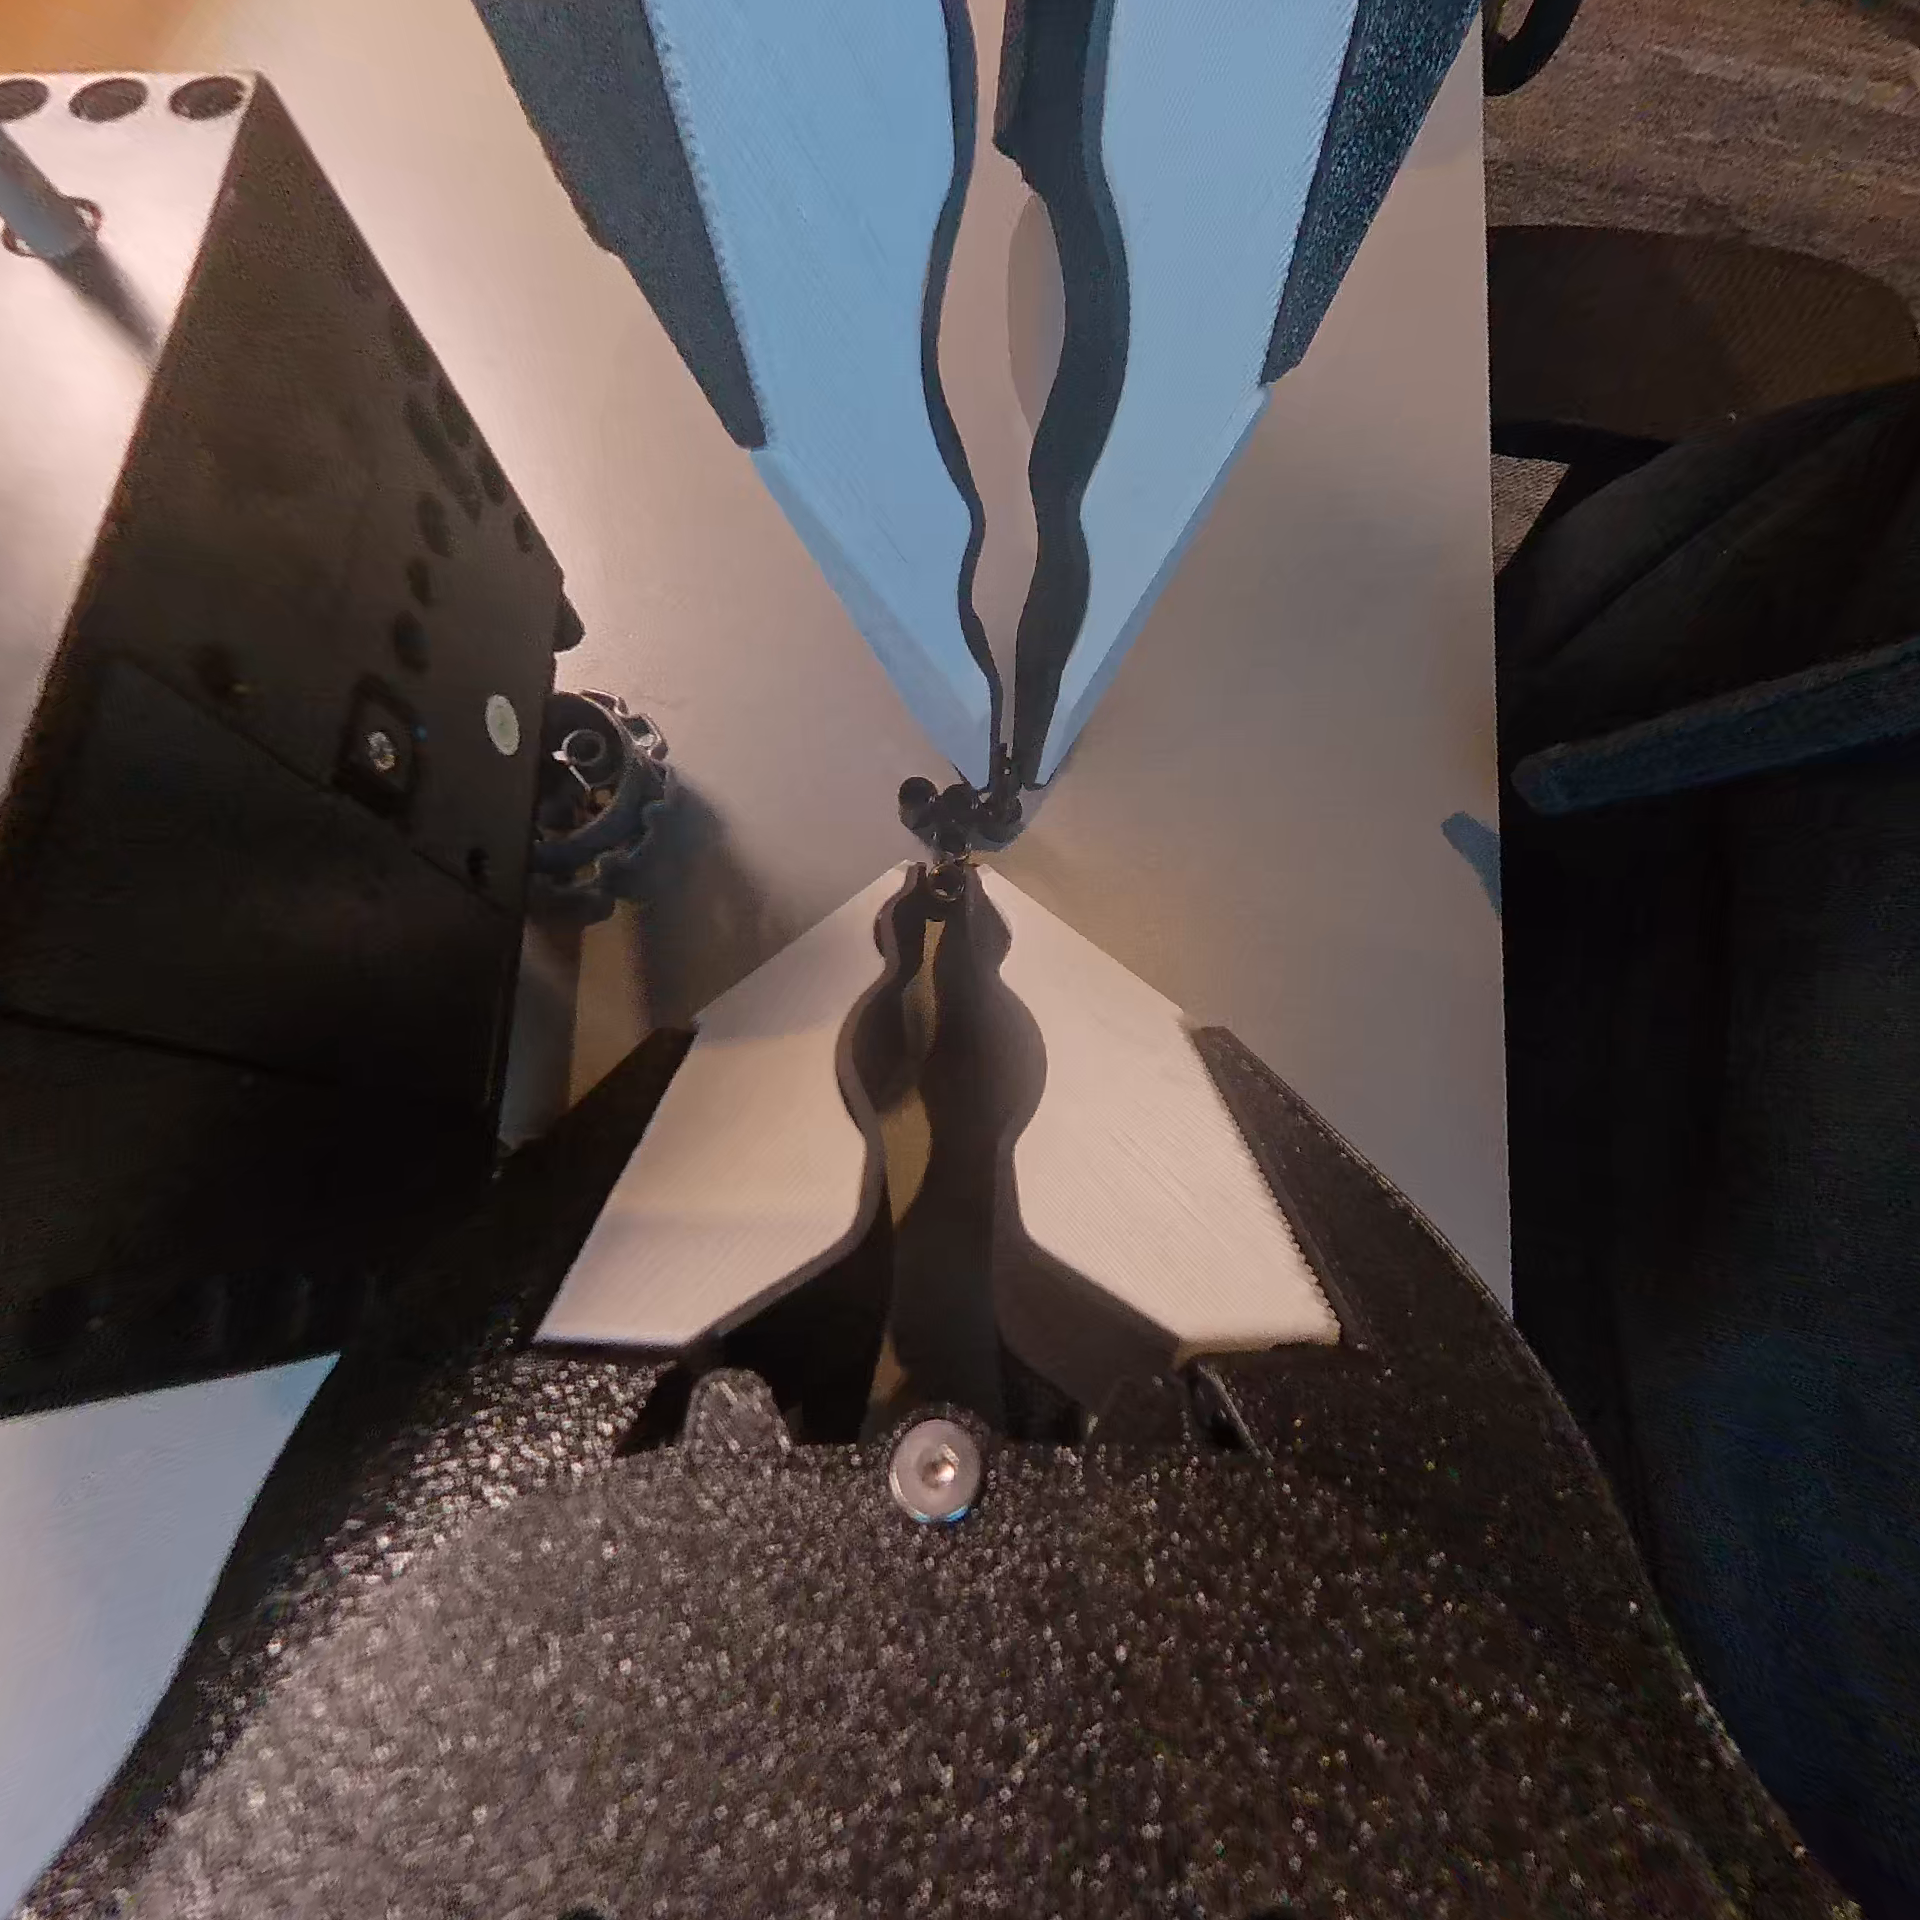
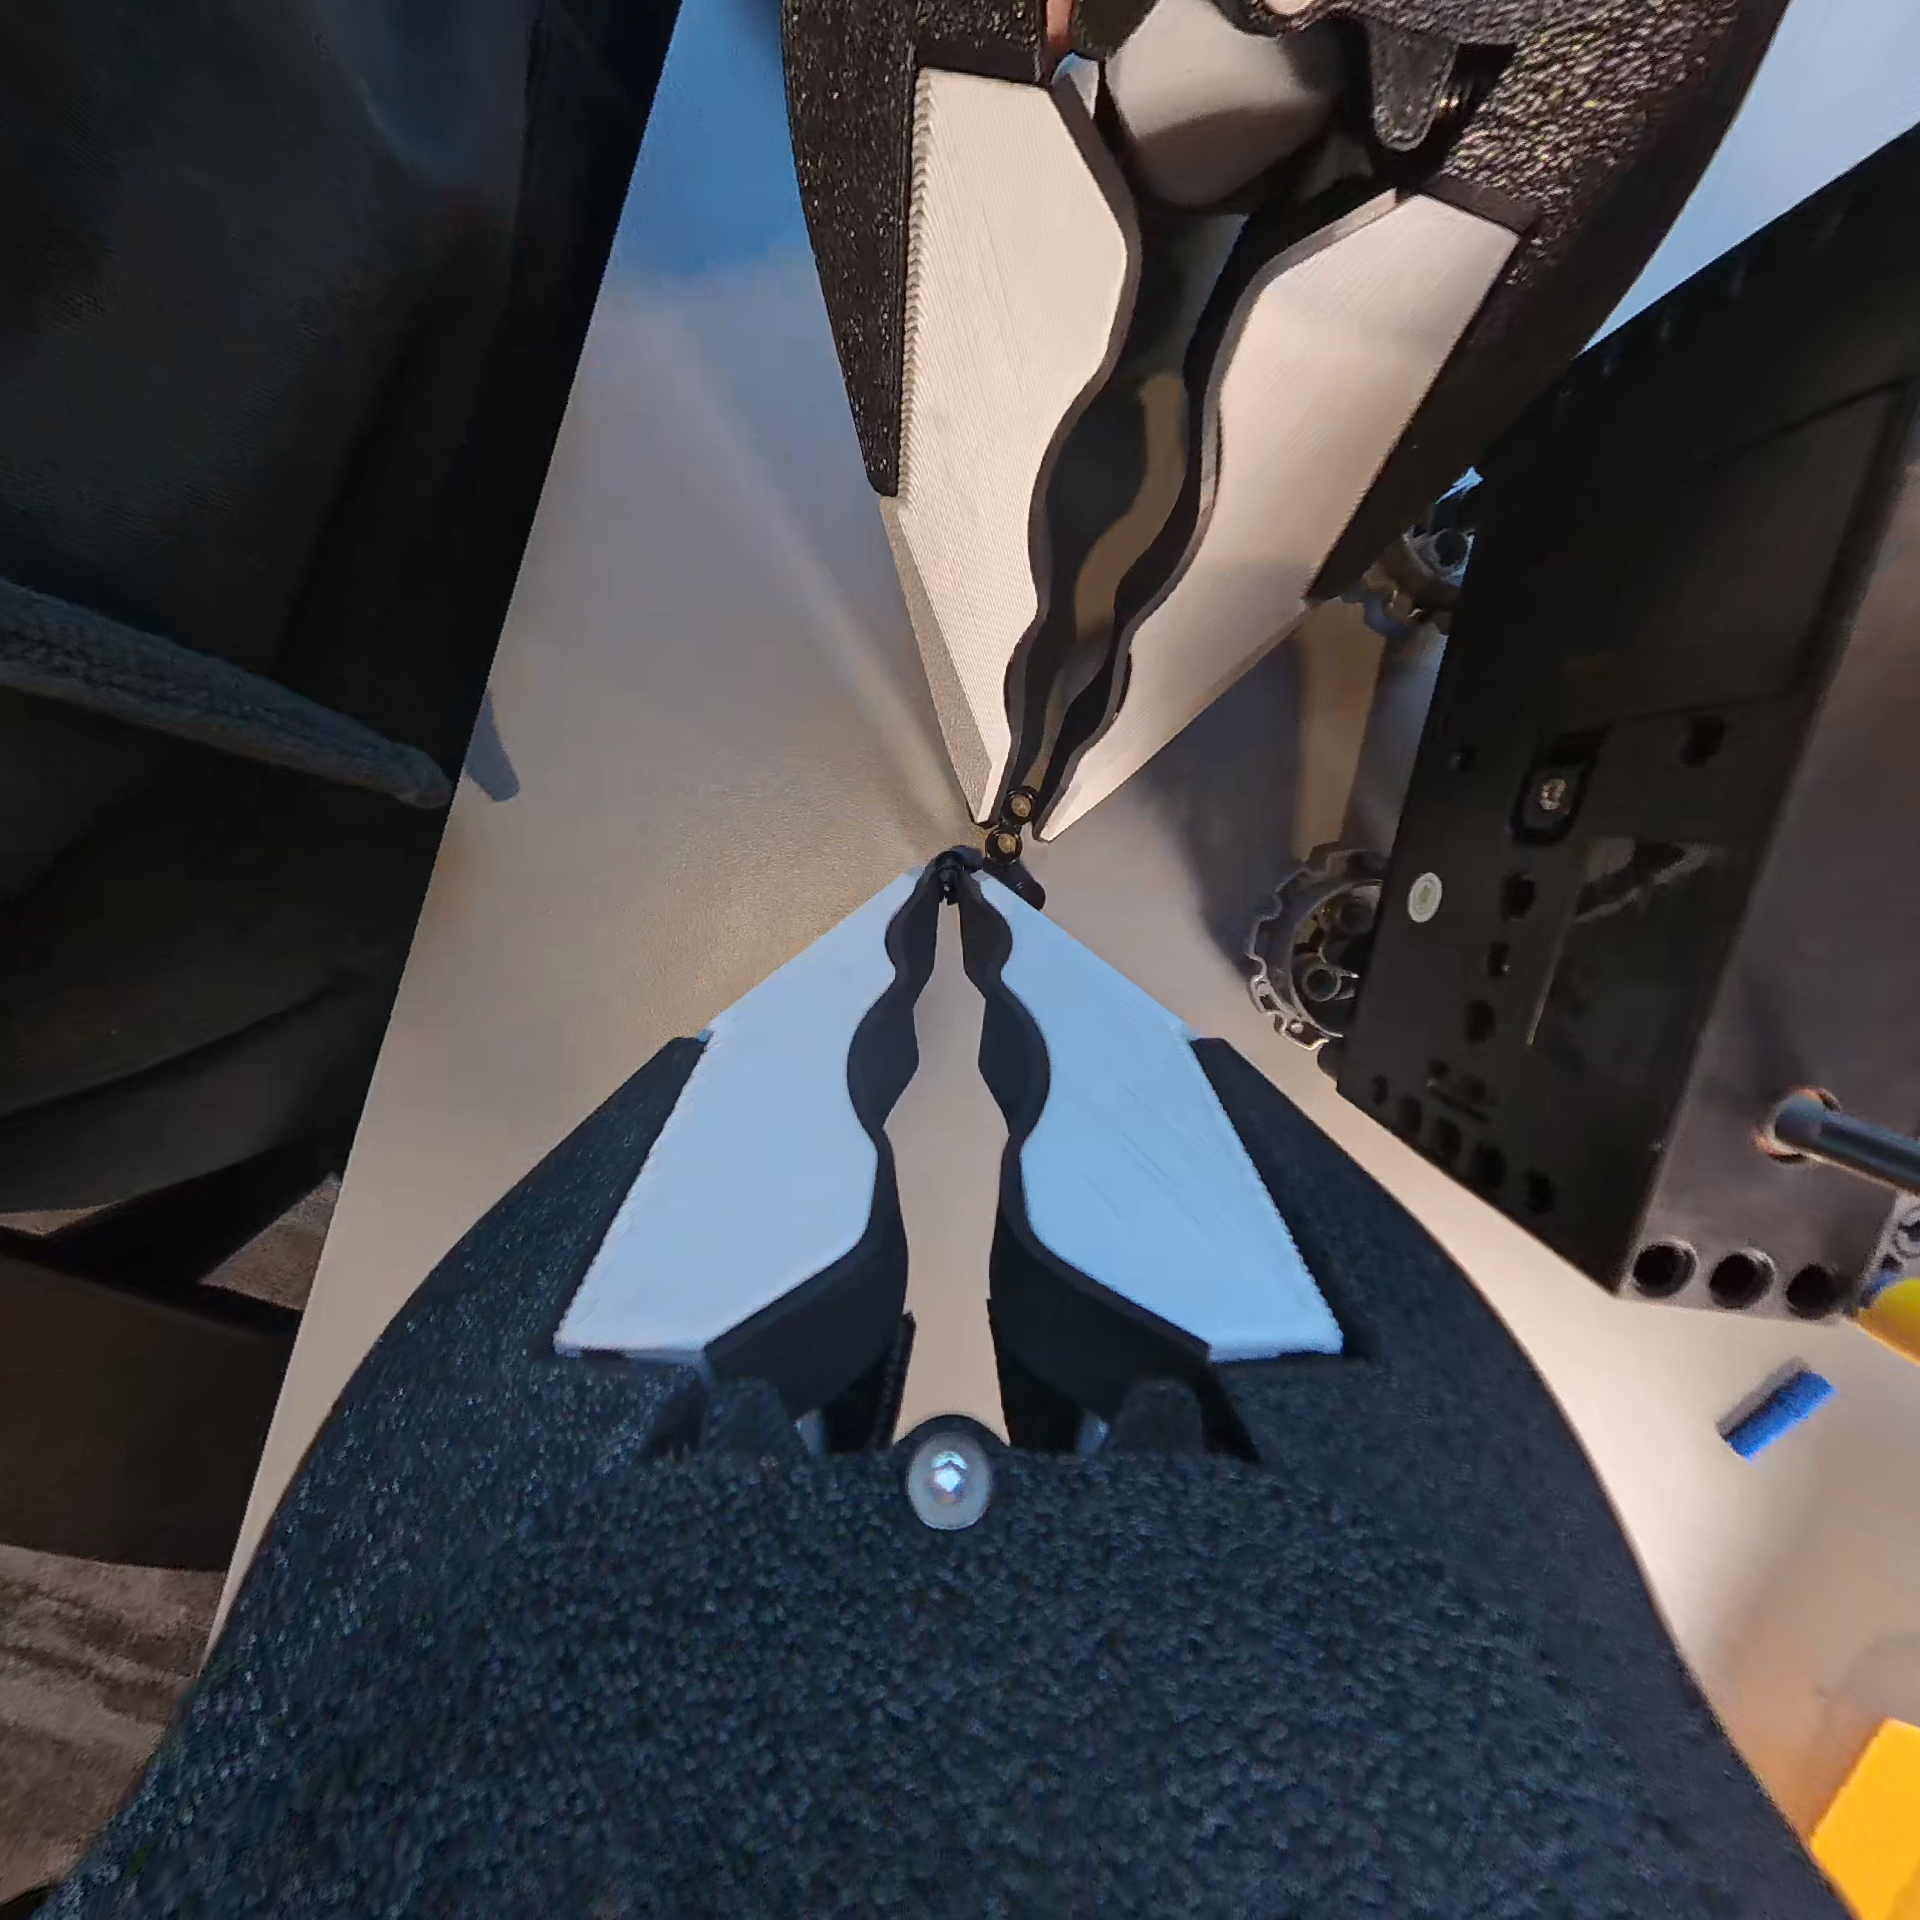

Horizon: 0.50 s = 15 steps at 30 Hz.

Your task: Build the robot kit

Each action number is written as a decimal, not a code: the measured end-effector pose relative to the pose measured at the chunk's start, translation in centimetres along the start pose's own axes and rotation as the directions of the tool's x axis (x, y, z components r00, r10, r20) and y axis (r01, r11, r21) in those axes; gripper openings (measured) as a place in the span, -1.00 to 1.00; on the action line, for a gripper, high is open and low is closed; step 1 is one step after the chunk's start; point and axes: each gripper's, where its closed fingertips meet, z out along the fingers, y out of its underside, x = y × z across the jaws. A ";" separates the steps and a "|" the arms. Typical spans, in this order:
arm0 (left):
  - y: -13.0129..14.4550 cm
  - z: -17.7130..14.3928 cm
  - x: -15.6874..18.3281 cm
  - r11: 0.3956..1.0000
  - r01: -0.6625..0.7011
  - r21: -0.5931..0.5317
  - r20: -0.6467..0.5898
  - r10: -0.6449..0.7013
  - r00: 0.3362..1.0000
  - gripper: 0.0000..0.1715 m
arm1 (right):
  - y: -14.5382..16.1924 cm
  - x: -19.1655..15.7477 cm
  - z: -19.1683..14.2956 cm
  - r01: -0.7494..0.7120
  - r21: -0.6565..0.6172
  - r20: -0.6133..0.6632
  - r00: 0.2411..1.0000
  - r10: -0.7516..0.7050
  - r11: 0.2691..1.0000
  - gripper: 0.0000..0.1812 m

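A small black beaded chain piece hangs just above the white table between two gripper tips that meet point to point. My left gripper is shut on its near end. My right gripper comes in from the top of the left wrist view, shut on the far end. In the right wrist view my right gripper pinches the chain piece, and the left gripper holds the other end from above. The links are tiny and partly hidden by the tips.
A black box with round holes and a black toothed knob stand to the left; they also show in the right wrist view, the box and the knob. A blue foam piece, a yellow block and a dark chair are nearby. Both grippers' tips are close together, under 4 cm apart. The knob is about 6 centimeters from both grippers' fingertips. It turns up in the left wrist view as well.
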 end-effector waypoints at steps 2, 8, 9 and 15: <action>0.0 0.0 0.0 1.000 0.001 -0.002 -0.001 -0.001 1.000 -0.95 | -0.1 0.0 0.0 0.017 -0.006 -0.004 1.000 -0.017 1.000 -0.96; 0.0 0.0 0.0 1.000 0.009 0.000 -0.009 -0.009 1.000 -0.95 | -0.3 -0.1 0.1 0.029 -0.024 0.013 1.000 -0.029 0.999 -0.96; 0.0 0.0 0.0 1.000 0.011 0.000 -0.011 -0.011 1.000 -0.95 | -0.3 -0.1 0.1 0.033 -0.030 0.016 0.999 -0.033 0.999 -0.96; 0.0 0.1 0.0 1.000 0.019 -0.001 -0.024 -0.019 1.000 -0.95 | -0.3 -0.1 0.1 0.088 -0.088 0.011 0.996 -0.087 0.992 -0.96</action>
